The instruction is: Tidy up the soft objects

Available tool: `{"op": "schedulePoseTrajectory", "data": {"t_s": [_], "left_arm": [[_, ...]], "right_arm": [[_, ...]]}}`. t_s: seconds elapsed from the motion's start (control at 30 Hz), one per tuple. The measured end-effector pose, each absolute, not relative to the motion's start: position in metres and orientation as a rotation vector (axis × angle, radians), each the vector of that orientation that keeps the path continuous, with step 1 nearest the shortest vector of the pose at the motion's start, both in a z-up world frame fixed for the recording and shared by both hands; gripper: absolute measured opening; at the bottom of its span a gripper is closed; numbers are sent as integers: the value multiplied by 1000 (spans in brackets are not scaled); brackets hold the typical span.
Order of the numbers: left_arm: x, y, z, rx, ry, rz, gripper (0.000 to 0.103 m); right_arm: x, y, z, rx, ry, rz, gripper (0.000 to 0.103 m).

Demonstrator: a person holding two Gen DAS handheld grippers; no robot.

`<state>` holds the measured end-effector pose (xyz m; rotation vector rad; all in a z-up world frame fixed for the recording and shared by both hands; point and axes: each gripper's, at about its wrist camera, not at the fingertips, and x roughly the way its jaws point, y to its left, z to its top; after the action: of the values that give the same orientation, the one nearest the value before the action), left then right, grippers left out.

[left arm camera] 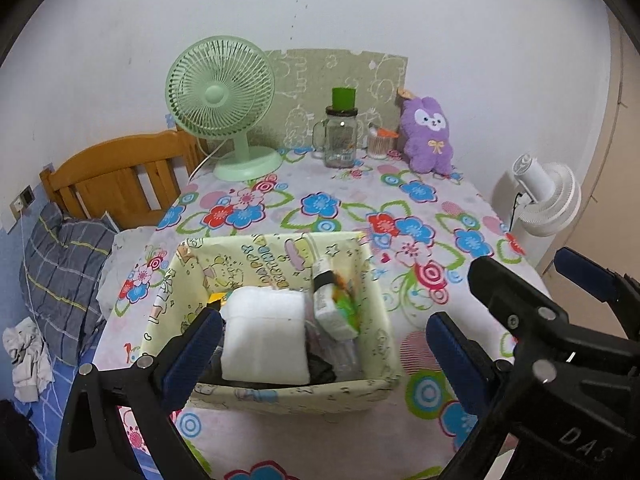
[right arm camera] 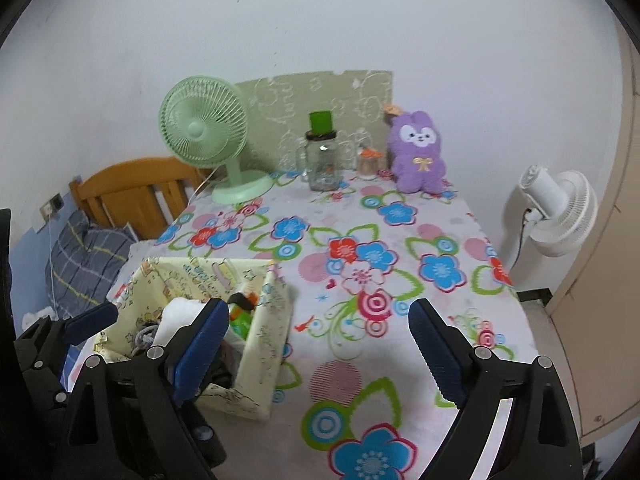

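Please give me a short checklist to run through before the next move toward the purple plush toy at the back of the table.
1. Right gripper open and empty: ok, nothing between its fingers.
2. Left gripper open and empty: ok, it hovers above the storage box.
3. Purple plush toy in view and upright: ok, leaning at the wall.
4. Path across the floral tablecloth to the toy: ok, nothing lies on it.
5. Neighbours of the toy: not ok, a small jar stands close beside it, and the glass mug is nearby.
6. Room left in the box: cannot tell, a white folded cloth and a bottle already fill much of it.
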<state>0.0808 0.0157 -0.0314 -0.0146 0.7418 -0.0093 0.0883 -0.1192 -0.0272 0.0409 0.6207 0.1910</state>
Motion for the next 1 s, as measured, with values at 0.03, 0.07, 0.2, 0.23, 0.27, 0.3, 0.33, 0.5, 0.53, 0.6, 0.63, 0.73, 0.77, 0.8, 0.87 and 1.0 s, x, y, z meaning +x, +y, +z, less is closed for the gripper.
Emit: {"op": "schedulePoseTrajectory", "data": {"t_s": [0.03,0.07,0.2,0.23,0.27,0.3,0.33,0.5,0.53,0.6,0.63,0.73,0.77,0.8,0.87,1.0], "left_arm": [[79,14,-29,-18,734,-12,103],[76,11,-26,-18,725,-14,103],[66,3,-16,-7,683,-13,103],[63,2,-13,-5,672,-16,103],[61,0,-11,-6,663,-20,103],[58,-1,-8,-10,653,-28,103],[55,-3,-6,-15,646,-32,103],[42,-7,4,-14,604,-14,103],[39,-8,6,-12,594,-12,103],[33,-9,9,-7,577,-11,103],[31,-10,11,-3,571,-13,103],[24,-12,15,6,557,-17,103],[22,-11,17,5,551,-8,103],[20,-11,18,3,547,-2,103],[17,-9,19,-4,535,8,103],[6,-12,23,0,505,-19,103]], "right_arm": [[85,-123,-25,47,613,188,93],[83,-127,-23,52,605,182,93],[71,-139,-14,55,570,161,94],[67,-143,-11,55,559,153,94],[64,-147,-9,55,549,145,96],[60,-150,-6,58,539,138,97],[57,-153,-4,60,528,132,98],[40,-167,6,66,488,106,99],[37,-170,7,67,481,103,99],[31,-174,10,67,465,97,99],[28,-175,11,67,459,92,99],[20,-180,15,64,441,77,99],[17,-182,16,65,432,72,99],[13,-184,17,67,425,69,99],[7,-187,18,77,412,63,99],[-2,-192,20,86,391,50,101]]}}
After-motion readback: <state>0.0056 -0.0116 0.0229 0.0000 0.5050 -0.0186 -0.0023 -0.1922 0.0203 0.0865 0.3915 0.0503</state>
